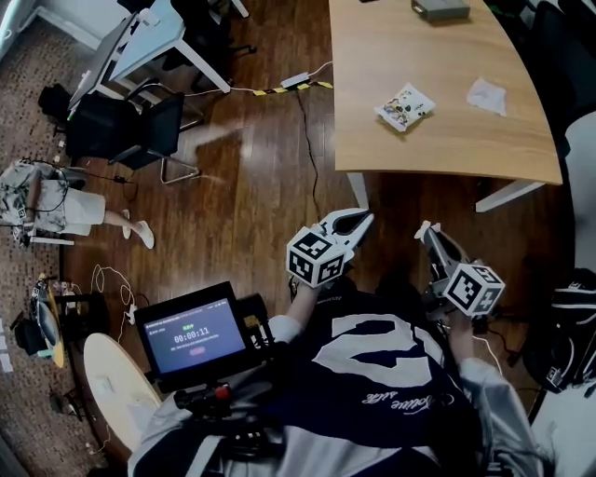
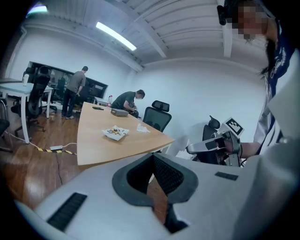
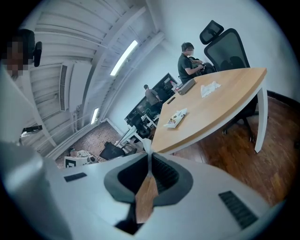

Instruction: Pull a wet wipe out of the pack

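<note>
Left gripper (image 1: 361, 220): held out from the chest over the wood floor, pointing toward the table; jaws together at the tips, nothing between the pads.
Right gripper (image 1: 426, 229): level with its partner and near it, also short of the table edge; jaws closed tip to tip; a small white sliver right at the tips, cannot tell whether pinched or only background.
Wet wipe pack (image 1: 405, 105): flat on the wooden table, printed face up, well apart from both grippers, touched by neither.
Wooden table (image 1: 391, 47): curved top on white legs, filling the upper right of the head view; ahead of both pairs of jaws in the two gripper views.
White crumpled sheet (image 1: 486, 95): on the tabletop, near the pack, on the side toward the table's right edge.
Grey box (image 1: 440, 9): at the far end of the tabletop, well beyond the pack.
Wearer: dark jersey with large white print, seen from above at the bottom of the head view.
Screen (image 1: 194, 337): just left of the wearer, lit, showing a timer.
Office chair (image 1: 140, 130): black, on the floor to the far left, beside a white desk.
Cable (image 1: 305, 130): across the floor toward the table, taped down with yellow-and-black stripes.
Seated person (image 1: 42, 200): at the left edge of the head view, well away from the table.
</note>
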Action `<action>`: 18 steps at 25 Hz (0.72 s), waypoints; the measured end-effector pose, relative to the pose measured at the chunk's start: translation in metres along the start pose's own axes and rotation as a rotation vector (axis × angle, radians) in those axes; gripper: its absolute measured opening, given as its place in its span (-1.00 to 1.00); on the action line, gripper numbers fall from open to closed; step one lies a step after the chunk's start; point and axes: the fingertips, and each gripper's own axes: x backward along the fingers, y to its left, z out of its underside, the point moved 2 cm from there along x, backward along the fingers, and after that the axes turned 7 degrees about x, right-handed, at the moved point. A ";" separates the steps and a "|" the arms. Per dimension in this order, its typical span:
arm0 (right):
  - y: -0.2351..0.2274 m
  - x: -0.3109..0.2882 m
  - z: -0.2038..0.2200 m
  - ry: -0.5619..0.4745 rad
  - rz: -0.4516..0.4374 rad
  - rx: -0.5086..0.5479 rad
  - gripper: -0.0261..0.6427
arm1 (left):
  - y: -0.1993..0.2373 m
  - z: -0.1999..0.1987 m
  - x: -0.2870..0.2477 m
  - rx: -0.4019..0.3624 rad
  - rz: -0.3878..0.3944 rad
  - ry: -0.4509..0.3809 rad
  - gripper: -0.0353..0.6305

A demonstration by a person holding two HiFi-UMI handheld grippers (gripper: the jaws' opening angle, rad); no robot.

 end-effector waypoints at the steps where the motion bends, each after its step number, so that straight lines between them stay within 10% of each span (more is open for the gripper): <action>1: 0.009 -0.008 -0.001 -0.004 0.003 0.001 -0.86 | 0.009 -0.005 0.006 -0.014 0.000 0.005 -0.89; 18: 0.008 -0.009 -0.023 0.025 -0.016 0.092 -0.86 | 0.001 -0.015 -0.029 0.018 0.040 -0.077 -0.89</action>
